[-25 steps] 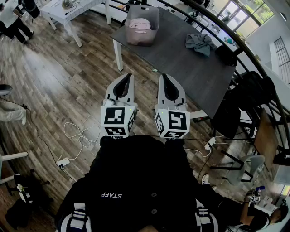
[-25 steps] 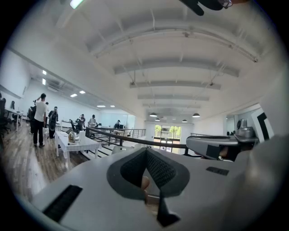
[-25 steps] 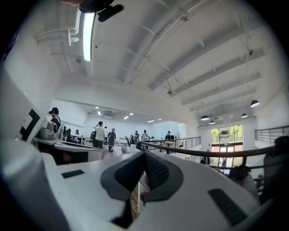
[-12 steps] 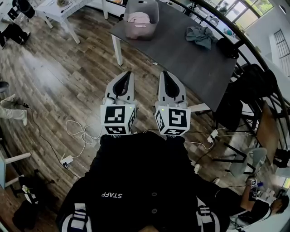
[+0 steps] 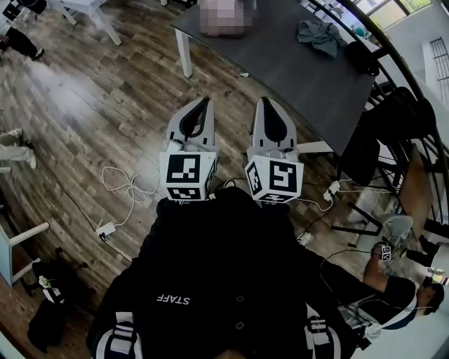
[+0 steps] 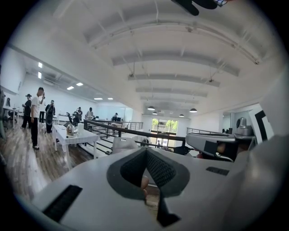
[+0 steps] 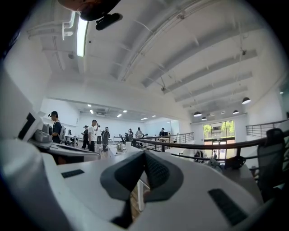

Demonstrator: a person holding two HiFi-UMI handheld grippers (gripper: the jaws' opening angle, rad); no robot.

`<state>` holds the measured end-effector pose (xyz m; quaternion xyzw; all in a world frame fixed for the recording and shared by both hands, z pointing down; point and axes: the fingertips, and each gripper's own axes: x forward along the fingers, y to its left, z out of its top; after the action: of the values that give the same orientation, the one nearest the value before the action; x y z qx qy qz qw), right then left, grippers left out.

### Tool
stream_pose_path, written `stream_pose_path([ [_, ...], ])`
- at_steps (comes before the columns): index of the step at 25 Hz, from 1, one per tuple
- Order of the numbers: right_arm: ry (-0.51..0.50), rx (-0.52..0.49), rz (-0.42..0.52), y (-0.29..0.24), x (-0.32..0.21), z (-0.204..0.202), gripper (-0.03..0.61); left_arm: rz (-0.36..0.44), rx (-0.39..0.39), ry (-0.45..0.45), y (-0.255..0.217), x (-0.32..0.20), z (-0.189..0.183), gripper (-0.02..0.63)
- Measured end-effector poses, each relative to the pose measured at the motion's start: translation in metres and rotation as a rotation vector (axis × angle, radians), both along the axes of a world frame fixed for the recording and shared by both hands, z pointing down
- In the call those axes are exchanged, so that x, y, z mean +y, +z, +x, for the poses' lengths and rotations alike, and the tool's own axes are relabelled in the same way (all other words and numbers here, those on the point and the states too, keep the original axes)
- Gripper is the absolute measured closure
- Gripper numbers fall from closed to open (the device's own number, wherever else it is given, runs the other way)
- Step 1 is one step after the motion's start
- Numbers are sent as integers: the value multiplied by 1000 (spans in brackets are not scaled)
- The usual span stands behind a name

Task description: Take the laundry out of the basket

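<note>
The laundry basket stands at the far end of the dark table, at the top edge of the head view, with its contents too blurred to make out. A grey-blue garment lies loose on the table to its right. My left gripper and right gripper are held side by side over the wooden floor, well short of the table. Both are shut with nothing between the jaws. In the gripper views the left gripper and right gripper point level across the room.
White cables trail over the floor at the left. A white table stands at the top left. Dark chairs stand right of the dark table. A seated person is at the lower right, and a curved railing runs behind the table.
The table and basket have slid toward the top edge of the head view. Both grippers stay shut, side by side, a little lower in the frame.
</note>
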<state>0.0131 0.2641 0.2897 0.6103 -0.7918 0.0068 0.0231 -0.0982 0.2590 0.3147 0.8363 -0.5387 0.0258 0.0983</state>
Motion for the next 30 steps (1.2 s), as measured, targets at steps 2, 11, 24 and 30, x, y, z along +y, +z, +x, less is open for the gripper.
stream_pose_path([
  [2,9,1,-14,7,1,-3,565,-15,-2,8,9,1,-4,614],
  [11,26,15,-46,22,1,-26,565,-60,8,23,27,1,-29,614],
  [24,65,17,-48,26,-12,-21,565,-79,23,-23,36,-11,-62,614],
  [30,61,11,-52,36,-32,-13,565,-87,17,-38,43,-29,-59,614],
])
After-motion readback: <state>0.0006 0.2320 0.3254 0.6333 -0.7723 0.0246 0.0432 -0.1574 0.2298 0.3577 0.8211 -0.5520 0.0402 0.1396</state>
